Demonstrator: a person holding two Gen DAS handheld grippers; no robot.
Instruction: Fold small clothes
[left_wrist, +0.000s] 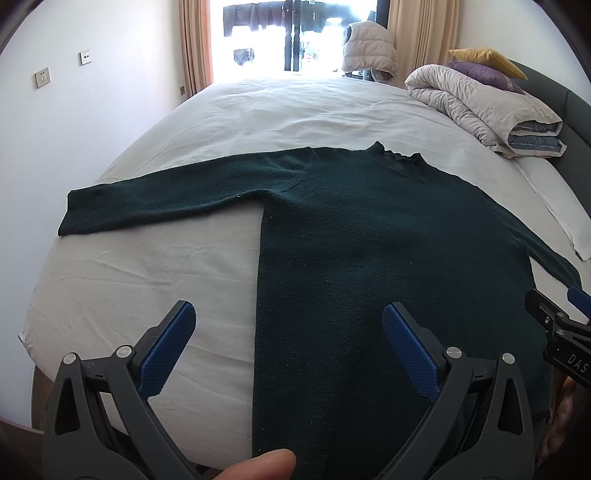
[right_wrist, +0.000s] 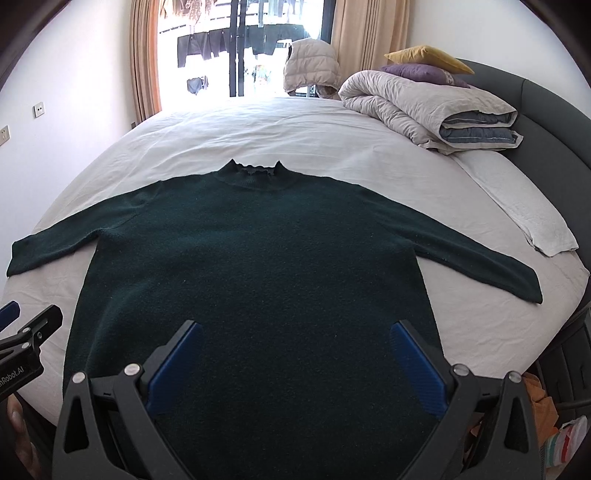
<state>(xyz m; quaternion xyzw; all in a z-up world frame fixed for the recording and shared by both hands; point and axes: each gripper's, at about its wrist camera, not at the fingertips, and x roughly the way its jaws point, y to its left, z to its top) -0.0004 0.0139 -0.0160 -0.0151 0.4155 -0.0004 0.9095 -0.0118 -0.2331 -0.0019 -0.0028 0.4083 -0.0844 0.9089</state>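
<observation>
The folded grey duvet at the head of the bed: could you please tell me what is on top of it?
A purple cushion with a mustard-yellow cushion stacked on it rests on the folded grey duvet; the purple cushion's far side is hidden.

Light: daylight pours in from the window (left_wrist: 295, 40) ahead of me, blown out white.
Glare: the far bed sheet (right_wrist: 258, 122) washes pale.
Shadows: soft, faint under my left claw (left_wrist: 288, 350).
Dark sweater (right_wrist: 258, 258): knit detail nearly lost.
Distortion: strong fisheye bend, black vignette corners.
Focus: sharp centre, softer edges.
</observation>
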